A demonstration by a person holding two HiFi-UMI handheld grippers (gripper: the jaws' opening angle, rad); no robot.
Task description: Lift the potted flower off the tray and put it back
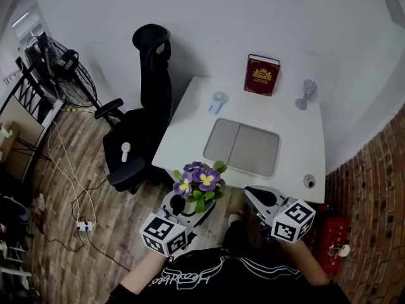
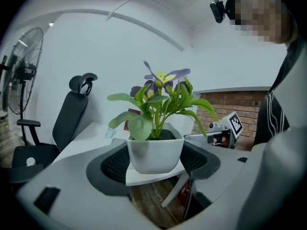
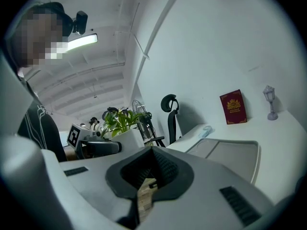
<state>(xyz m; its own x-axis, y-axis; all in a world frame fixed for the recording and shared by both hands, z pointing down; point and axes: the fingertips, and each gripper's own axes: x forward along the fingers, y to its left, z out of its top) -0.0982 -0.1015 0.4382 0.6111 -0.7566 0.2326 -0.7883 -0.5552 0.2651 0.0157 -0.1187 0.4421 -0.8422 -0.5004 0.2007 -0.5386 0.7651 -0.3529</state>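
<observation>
The potted flower (image 1: 199, 182), purple and yellow blooms in a white square pot (image 2: 154, 152), hangs in the air in front of the table's near edge, over the wood floor. My left gripper (image 1: 190, 205) is shut on the pot, one pad on each side (image 2: 154, 161). The grey tray (image 1: 242, 147) lies bare on the white table (image 1: 183, 122), beyond the flower. My right gripper (image 1: 250, 194) is held just right of the flower, jaws shut with nothing between them (image 3: 151, 172). In the right gripper view the plant (image 3: 122, 121) shows at the left and the tray (image 3: 230, 157) at the right.
A red book (image 1: 261, 75) leans on the back wall, with a small lamp (image 1: 306, 92) to its right. A little blue hand fan (image 1: 217, 102) lies behind the tray. A black office chair (image 1: 142, 125) stands left of the table, a floor fan (image 1: 60, 75) further left.
</observation>
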